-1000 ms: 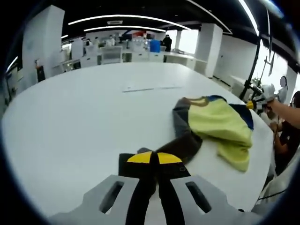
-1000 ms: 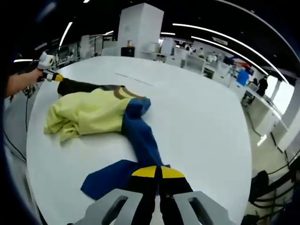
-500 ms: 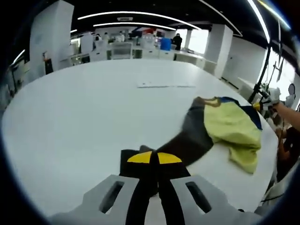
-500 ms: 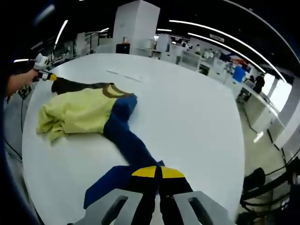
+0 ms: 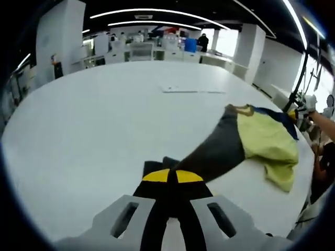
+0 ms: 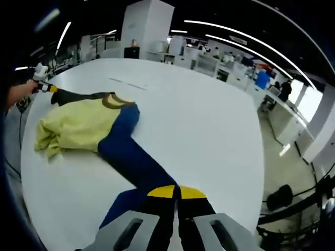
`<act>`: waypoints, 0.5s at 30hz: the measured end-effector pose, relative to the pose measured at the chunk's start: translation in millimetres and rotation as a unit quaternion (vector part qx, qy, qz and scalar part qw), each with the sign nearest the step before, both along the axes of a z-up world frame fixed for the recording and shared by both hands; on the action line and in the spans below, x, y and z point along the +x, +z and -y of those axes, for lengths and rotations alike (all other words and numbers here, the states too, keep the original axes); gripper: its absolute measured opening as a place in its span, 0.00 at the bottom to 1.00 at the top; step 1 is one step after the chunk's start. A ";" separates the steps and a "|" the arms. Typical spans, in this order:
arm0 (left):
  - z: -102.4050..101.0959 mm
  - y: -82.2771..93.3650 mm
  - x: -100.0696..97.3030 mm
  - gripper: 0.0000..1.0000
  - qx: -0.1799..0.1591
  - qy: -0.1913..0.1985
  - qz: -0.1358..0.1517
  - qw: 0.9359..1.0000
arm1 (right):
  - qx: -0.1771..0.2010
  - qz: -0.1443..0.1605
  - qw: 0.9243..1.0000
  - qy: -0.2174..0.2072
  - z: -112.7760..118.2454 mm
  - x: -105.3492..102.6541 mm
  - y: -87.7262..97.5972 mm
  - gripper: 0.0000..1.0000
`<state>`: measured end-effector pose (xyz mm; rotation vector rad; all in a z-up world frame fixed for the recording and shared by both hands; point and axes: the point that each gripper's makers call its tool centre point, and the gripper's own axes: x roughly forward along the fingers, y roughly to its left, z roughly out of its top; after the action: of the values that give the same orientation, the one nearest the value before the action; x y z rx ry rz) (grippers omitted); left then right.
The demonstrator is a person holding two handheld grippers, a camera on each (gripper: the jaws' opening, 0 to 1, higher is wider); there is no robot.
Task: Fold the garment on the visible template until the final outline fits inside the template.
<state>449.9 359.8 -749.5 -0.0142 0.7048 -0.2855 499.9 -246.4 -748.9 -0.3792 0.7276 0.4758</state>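
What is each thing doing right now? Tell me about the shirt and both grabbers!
garment: bunched in the middle, not folded, both sleeves pulled outward.
grey sleeve: stretched out, end pinched.
blue sleeve: stretched out, end pinched.
left gripper: shut on the grey sleeve.
right gripper: shut on the blue sleeve.
table: white, holds the garment.

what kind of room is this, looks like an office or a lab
Probably a large open-plan lab or workshop: a wide white table holds the garment, long ceiling light strips curve overhead, and rows of white benches with equipment stand behind.
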 end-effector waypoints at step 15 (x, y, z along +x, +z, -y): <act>-13.1 -6.9 2.9 0.00 -0.004 0.025 -0.009 1.000 | -0.024 -0.009 1.000 -0.007 19.6 10.8 -2.3 0.00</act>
<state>452.8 372.9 -756.4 -0.0423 0.7210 -0.2415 510.8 -266.0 -751.2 -0.4146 0.7591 0.4508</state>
